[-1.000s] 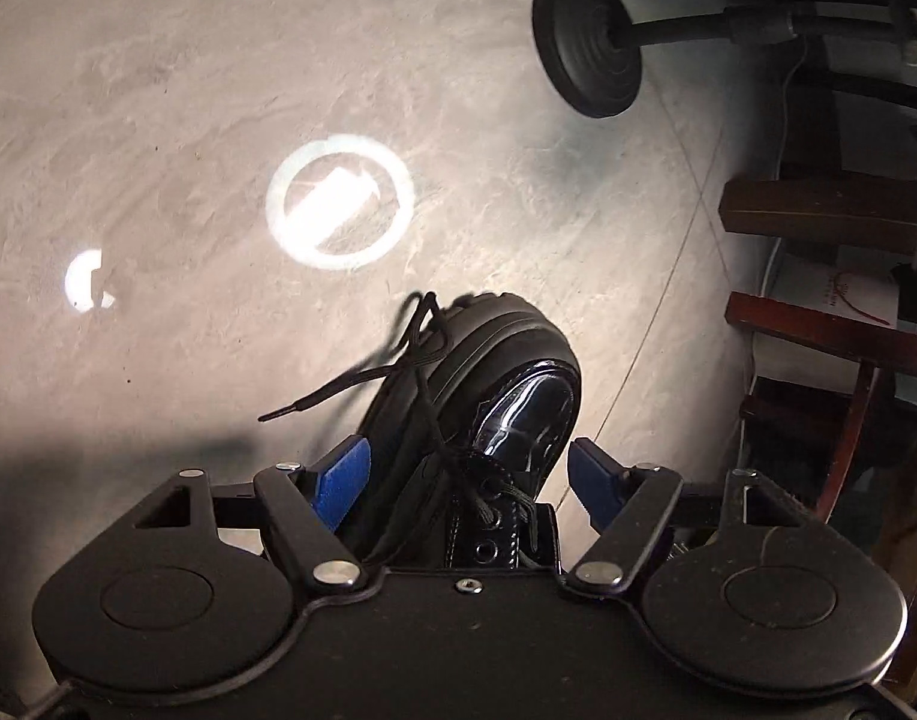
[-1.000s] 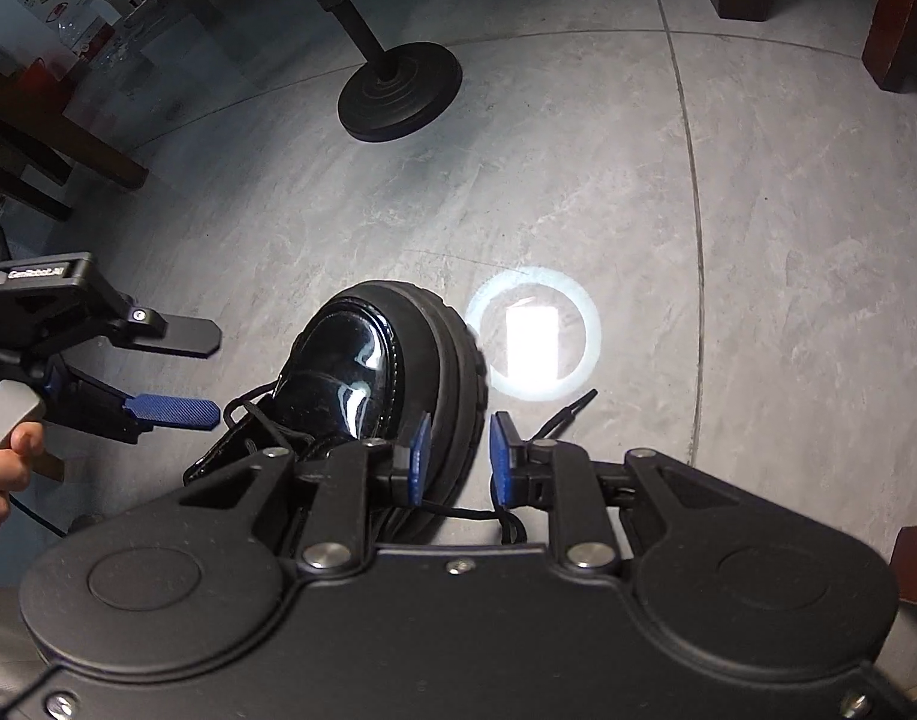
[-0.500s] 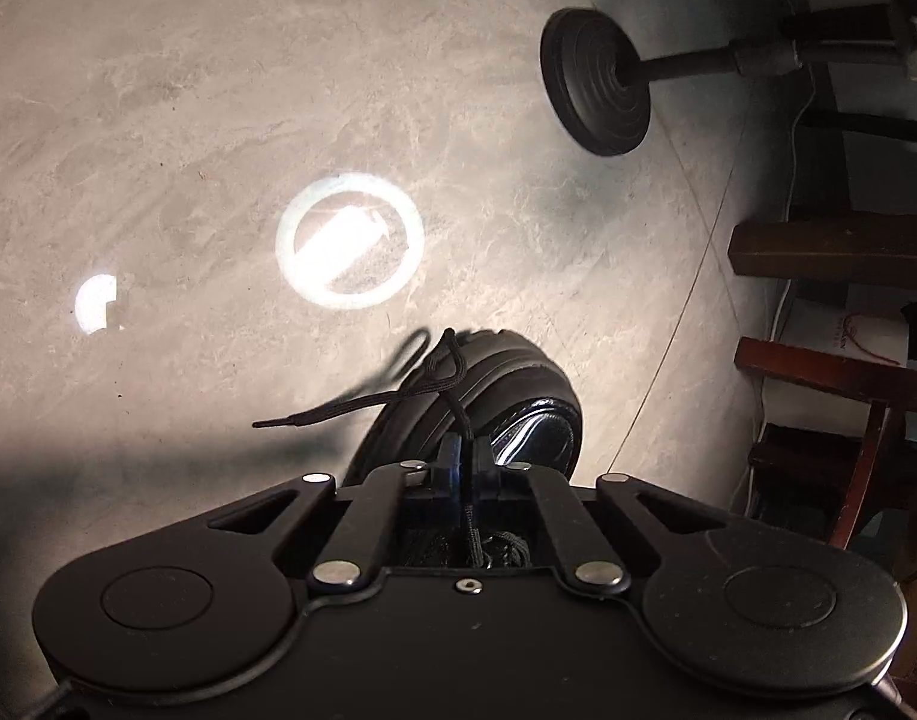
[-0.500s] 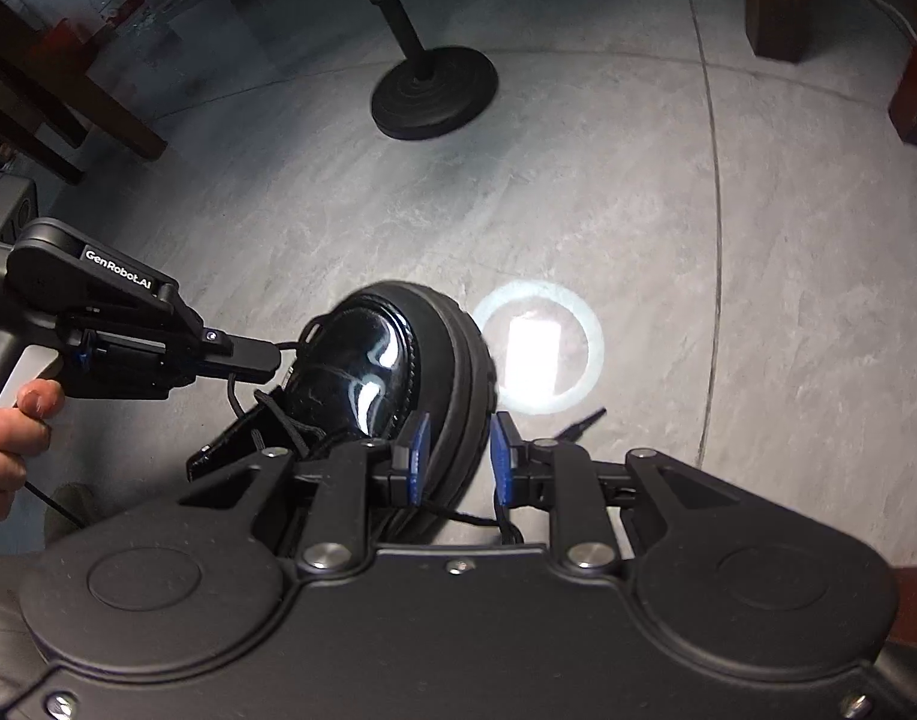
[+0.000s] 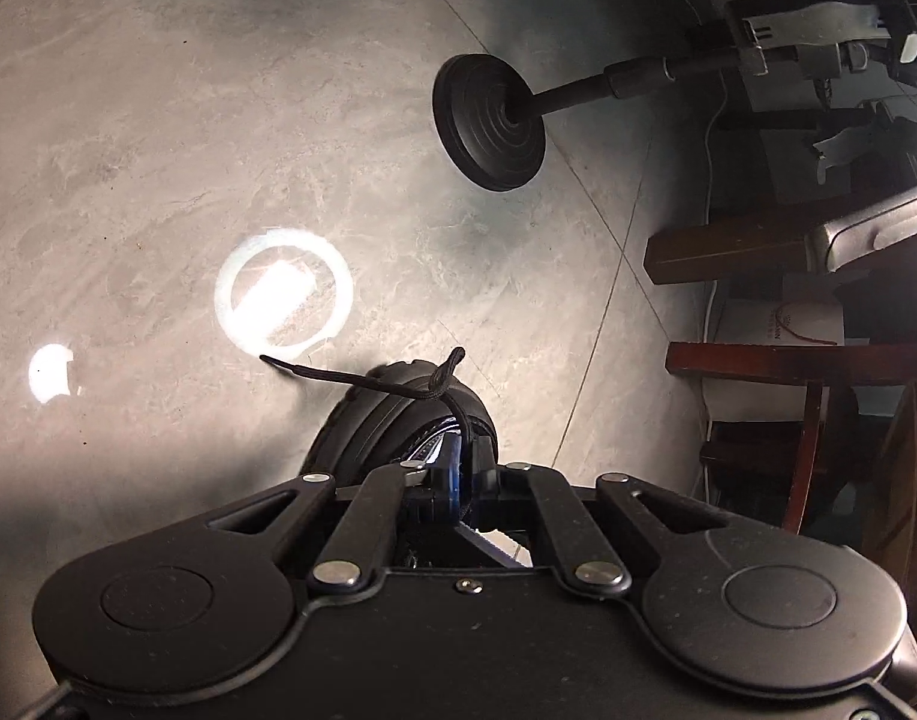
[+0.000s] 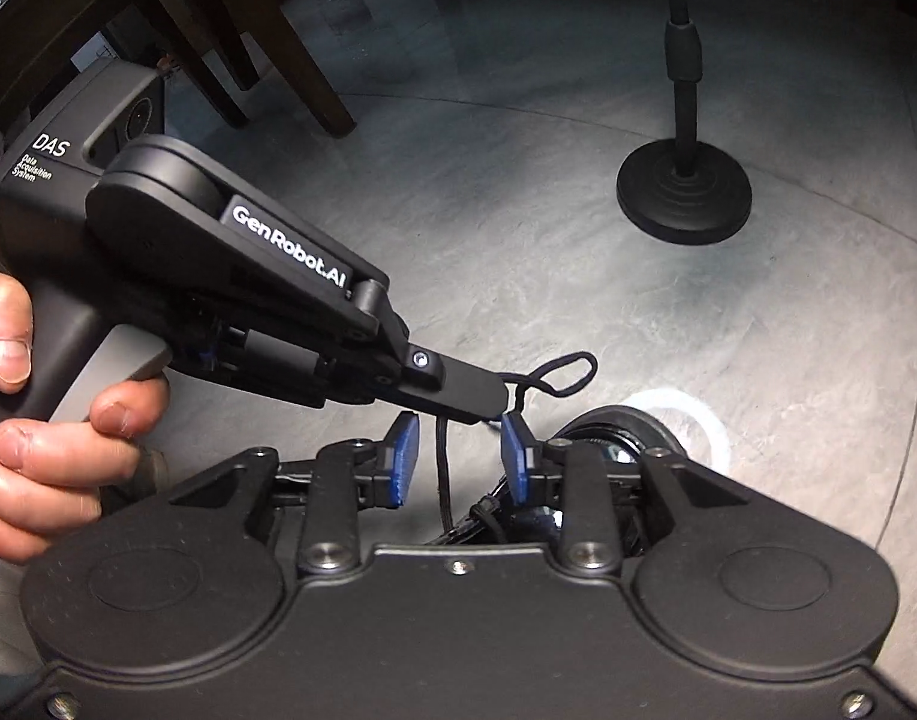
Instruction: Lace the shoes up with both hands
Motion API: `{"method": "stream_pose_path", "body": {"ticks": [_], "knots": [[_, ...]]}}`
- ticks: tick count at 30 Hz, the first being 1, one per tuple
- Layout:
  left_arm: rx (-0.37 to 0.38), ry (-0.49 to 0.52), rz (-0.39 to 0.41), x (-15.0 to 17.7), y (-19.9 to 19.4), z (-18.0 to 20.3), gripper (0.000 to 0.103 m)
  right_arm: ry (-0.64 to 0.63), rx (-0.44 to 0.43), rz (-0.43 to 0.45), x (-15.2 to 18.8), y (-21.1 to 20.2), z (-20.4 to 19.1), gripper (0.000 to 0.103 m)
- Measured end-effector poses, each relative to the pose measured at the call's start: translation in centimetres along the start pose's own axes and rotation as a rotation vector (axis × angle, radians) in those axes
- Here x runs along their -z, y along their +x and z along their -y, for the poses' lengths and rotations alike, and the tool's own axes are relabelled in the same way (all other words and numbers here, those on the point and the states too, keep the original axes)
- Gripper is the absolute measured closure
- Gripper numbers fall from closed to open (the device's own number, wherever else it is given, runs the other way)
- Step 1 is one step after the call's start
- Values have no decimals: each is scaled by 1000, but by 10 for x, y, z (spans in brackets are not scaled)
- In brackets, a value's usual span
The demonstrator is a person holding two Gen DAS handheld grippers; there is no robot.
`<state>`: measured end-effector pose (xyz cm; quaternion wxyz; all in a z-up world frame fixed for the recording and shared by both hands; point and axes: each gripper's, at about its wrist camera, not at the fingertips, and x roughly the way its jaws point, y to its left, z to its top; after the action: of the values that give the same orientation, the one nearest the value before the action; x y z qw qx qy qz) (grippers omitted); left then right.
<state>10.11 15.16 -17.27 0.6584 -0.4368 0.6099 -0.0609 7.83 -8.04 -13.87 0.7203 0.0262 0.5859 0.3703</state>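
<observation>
A glossy black shoe [image 5: 398, 426] stands on the grey floor, its toe pointing away. My left gripper [image 5: 461, 468] is shut on a black lace [image 5: 434, 387], held up above the shoe, with the lace's free end [image 5: 290, 365] trailing left. In the right wrist view the left gripper [image 6: 488, 399] holds a lace loop [image 6: 563, 372] above the shoe [image 6: 614, 432]. My right gripper [image 6: 458, 456] is open, its blue pads either side of a lace strand [image 6: 441, 468] that rises to the left gripper.
A black round stand base [image 5: 488, 123] with a pole stands on the floor beyond the shoe, also in the right wrist view [image 6: 683, 198]. Dark wooden furniture legs [image 5: 758, 360] are at the right. Chair legs [image 6: 266, 30] are far left.
My left gripper closed on the lace and lifted it above the shoe. My right gripper let go of its lace, opened, and moved in under the left gripper.
</observation>
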Motion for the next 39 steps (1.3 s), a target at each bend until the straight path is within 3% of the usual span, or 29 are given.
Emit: {"method": "stream_pose_path", "body": {"ticks": [3, 4, 5, 7, 13, 16, 18, 19, 21, 27, 30, 31, 32, 33, 34, 35, 39], "knots": [[9, 32, -1, 2, 0, 6, 100, 3, 8, 8, 0, 1, 1, 78], [9, 47, 3, 3, 0, 9, 100, -2, 24, 4, 1, 2, 0, 94], [12, 57, 6, 3, 0, 10, 100, 9, 30, 9, 3, 2, 2, 100], [5, 49, -12, 1, 2, 10, 100, 8, 4, 6, 8, 1, 1, 101], [18, -9, -120, -4, 12, 2, 98, -189, 10, 20, 17, -6, -29, 101], [35, -38, -173, -6, 15, -4, 78, -256, 3, 28, 23, -10, -41, 101], [40, -50, -193, -8, 15, -7, 34, -298, 8, 34, 26, -12, -47, 100], [40, -56, -197, -8, 13, -9, 29, -306, 10, 34, 27, -12, -48, 101], [45, -65, -196, -10, 9, -14, 27, -314, 10, 34, 29, -14, -49, 101], [53, -114, -298, -13, 17, -25, 27, -365, -37, 30, 31, -17, -56, 100], [63, -86, -361, -8, 26, -20, 31, -421, -48, 36, 37, -17, -63, 100], [52, -54, -361, -6, 27, -17, 37, -429, -49, 36, 38, -17, -64, 100], [35, -26, -357, -4, 27, -14, 56, -437, -49, 36, 39, -18, -65, 100], [9, -8, -351, -3, 27, -13, 82, -444, -50, 36, 40, -18, -66, 100], [-18, 4, -350, -2, 27, -13, 92, -441, -49, 36, 40, -18, -65, 100], [-34, 7, -351, -2, 27, -16, 97, -439, -48, 36, 40, -18, -65, 100], [-27, -27, -291, -4, 19, -25, 99, -436, -50, 36, 41, -20, -64, 100]]}}
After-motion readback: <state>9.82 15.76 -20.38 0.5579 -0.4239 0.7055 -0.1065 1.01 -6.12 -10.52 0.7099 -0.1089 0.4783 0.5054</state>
